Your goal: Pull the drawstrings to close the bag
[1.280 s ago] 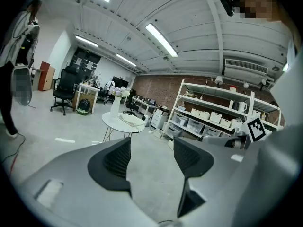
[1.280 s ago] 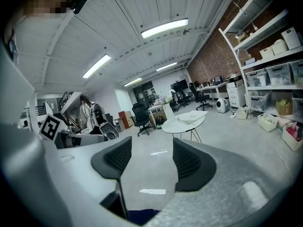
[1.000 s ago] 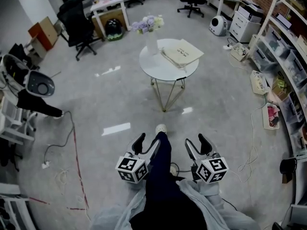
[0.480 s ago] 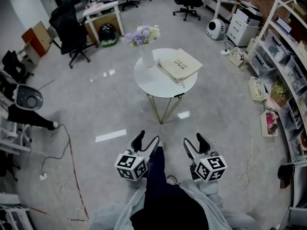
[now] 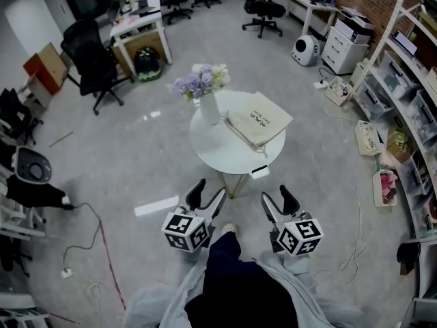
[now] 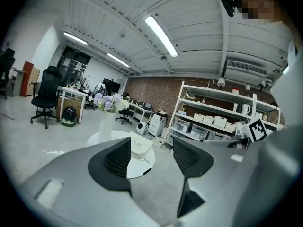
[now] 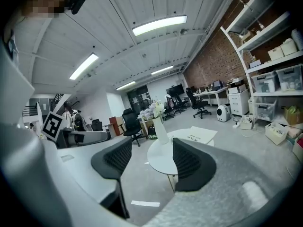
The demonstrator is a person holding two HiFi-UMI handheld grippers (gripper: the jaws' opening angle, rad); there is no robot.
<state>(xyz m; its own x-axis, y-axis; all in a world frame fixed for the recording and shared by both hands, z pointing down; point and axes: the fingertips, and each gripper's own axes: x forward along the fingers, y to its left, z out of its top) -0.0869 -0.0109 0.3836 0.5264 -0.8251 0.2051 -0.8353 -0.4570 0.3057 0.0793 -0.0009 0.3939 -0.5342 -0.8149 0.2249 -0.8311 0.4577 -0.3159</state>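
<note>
A beige drawstring bag lies flat on the right half of a round white table, its cords trailing toward the near rim. The bag shows again in the left gripper view and the right gripper view. My left gripper hangs just short of the table's near edge, jaws open and empty. My right gripper is level with it on the right, also open and empty. Neither touches the bag.
A white vase of lilac and white flowers stands on the table left of the bag. Black office chairs, desks, a shelving rack at the right, floor cables and boxes surround the table.
I have walked toward the table: it has come much closer in the head view and both grippers have advanced with me, staying open.
</note>
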